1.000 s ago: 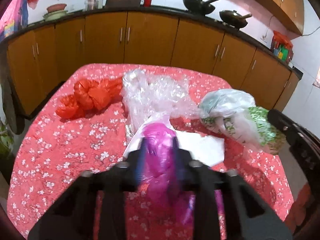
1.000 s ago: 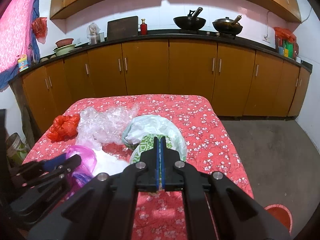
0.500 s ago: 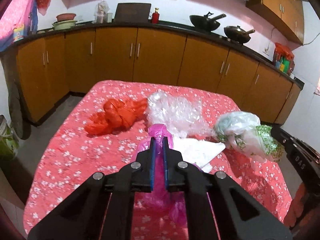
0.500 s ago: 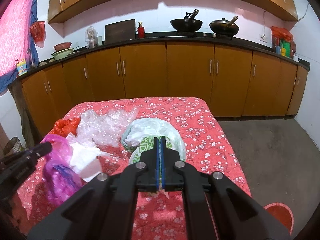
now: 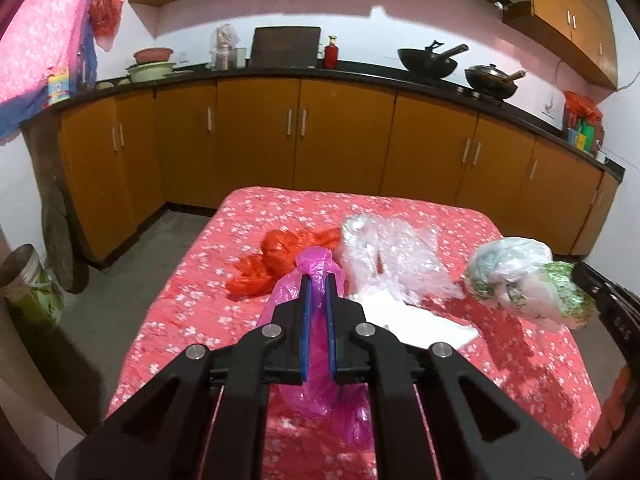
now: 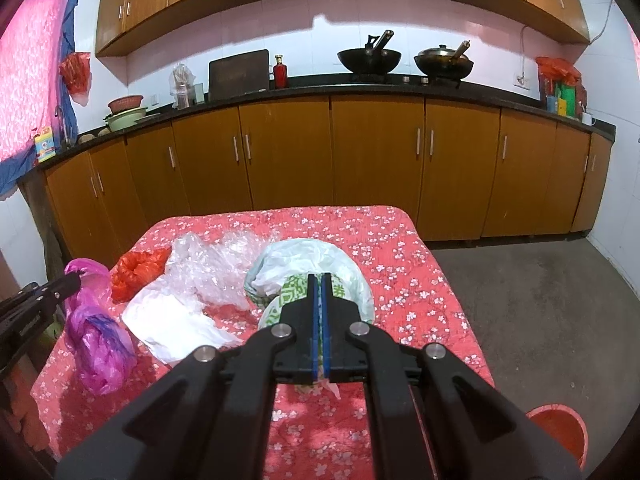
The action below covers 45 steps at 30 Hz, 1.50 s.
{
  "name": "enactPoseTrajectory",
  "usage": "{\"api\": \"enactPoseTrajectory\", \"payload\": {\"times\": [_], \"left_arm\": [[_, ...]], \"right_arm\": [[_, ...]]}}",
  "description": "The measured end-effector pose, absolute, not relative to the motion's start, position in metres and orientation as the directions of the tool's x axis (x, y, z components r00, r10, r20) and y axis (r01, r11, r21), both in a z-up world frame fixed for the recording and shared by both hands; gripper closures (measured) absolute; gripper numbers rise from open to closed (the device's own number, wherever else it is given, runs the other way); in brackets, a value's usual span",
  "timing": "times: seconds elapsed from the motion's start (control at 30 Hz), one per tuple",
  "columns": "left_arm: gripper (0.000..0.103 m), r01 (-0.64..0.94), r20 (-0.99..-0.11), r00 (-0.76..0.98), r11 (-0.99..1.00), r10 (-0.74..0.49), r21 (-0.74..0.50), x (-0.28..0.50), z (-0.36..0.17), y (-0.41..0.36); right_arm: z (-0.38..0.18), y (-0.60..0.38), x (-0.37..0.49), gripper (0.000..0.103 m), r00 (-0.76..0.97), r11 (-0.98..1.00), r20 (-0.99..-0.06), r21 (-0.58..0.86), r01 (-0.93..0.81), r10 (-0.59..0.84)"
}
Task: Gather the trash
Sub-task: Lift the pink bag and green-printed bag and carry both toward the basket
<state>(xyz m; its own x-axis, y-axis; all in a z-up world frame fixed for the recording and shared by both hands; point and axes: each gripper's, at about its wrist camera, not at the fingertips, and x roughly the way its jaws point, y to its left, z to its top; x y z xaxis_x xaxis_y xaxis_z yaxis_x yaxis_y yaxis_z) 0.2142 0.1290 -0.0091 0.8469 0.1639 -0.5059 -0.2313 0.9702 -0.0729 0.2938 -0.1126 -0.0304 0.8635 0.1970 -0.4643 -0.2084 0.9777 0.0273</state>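
Left gripper (image 5: 318,280), low centre of its frame, is clamped on the pink bag (image 5: 316,344), lifted off the red cloth (image 5: 400,208); right gripper (image 6: 320,280) is clamped on the green-white bag (image 6: 316,260), centre frame.

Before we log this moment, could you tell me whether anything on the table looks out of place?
Yes: loose trash still litters the red tablecloth: an orange bag, crumpled clear plastic and white paper.

The tablecloth (image 6: 392,248) is red with white flowers. One bag (image 5: 316,268) is pink, another bag (image 5: 280,264) orange-red. The cupboards (image 6: 376,160) are brown.
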Motion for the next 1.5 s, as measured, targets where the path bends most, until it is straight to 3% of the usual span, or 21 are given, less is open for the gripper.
{"api": "enactPoseTrajectory", "payload": {"times": [0.63,1.5], "left_arm": [[0.097,-0.215,-0.456,0.870,0.977,0.185,-0.013,0.208,0.015,0.104],[0.097,0.118,-0.425,0.900,0.993,-0.098,0.021,0.223,0.029,-0.088]], "right_arm": [[-0.010,-0.128,0.280,0.100,0.887,0.980,-0.421,0.040,-0.193,0.191],[0.004,-0.303,0.243,0.100,0.932,0.994,-0.363,0.092,0.065,-0.027]]}}
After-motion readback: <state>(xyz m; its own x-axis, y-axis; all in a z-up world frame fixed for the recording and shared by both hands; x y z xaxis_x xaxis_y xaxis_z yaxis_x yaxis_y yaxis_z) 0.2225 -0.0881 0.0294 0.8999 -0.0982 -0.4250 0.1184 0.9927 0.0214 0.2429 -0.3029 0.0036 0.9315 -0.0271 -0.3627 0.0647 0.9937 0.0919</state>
